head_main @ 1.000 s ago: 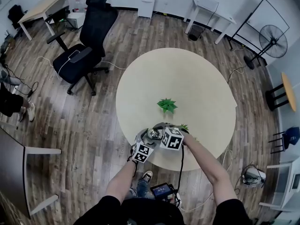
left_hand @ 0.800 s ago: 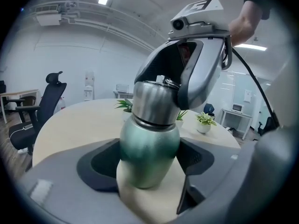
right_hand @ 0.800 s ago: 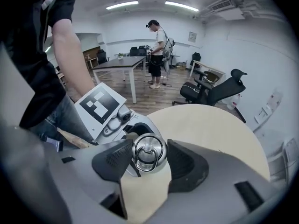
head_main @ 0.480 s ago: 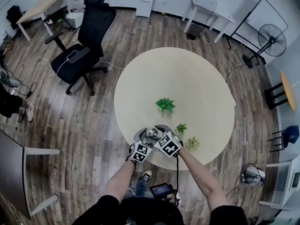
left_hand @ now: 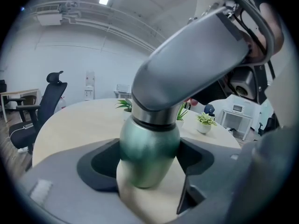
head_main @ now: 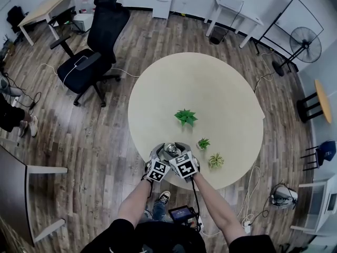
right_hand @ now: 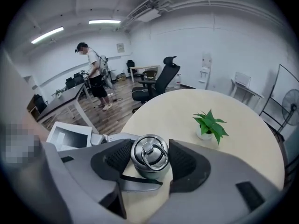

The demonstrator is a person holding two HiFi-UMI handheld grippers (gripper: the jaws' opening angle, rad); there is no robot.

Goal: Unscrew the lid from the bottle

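Head view
- landmark: round table (head_main: pixel 210 88), pale top, standing on a wood floor.
- bottle (head_main: pixel 171 149): upright at the table's near edge; from above only its shiny top shows.
- left gripper (head_main: pixel 166 154): at that same near edge, reaching the bottle from the left, marker cube toward the person.
- right gripper (head_main: pixel 175 151): close beside it over the table's near edge, reaching from the right and above.
- plants: large plant (head_main: pixel 186 117) near the table's middle; two small pots (head_main: pixel 203 143) toward its near right edge.

Left gripper view
- jaws: spread wide and clamped on the bottle's green body, one pad on each side; the bottle's base is down at the tabletop.
- above the jaws: a grey jaw of the right gripper covers the bottle's top.
- background: the small pots farther along the table.

Right gripper view
- jaws: have just been closing; the lid (right_hand: pixel 150 154), steel with a ring handle, stands between them, and both pads lie against its sides with no gap showing.
- under the lid: a black strap (right_hand: pixel 140 178) and a grey part of the left gripper.
- background: the large plant farther across the table; an office chair (right_hand: pixel 159 83) and a standing person (right_hand: pixel 96 73) beyond the table's far edge.
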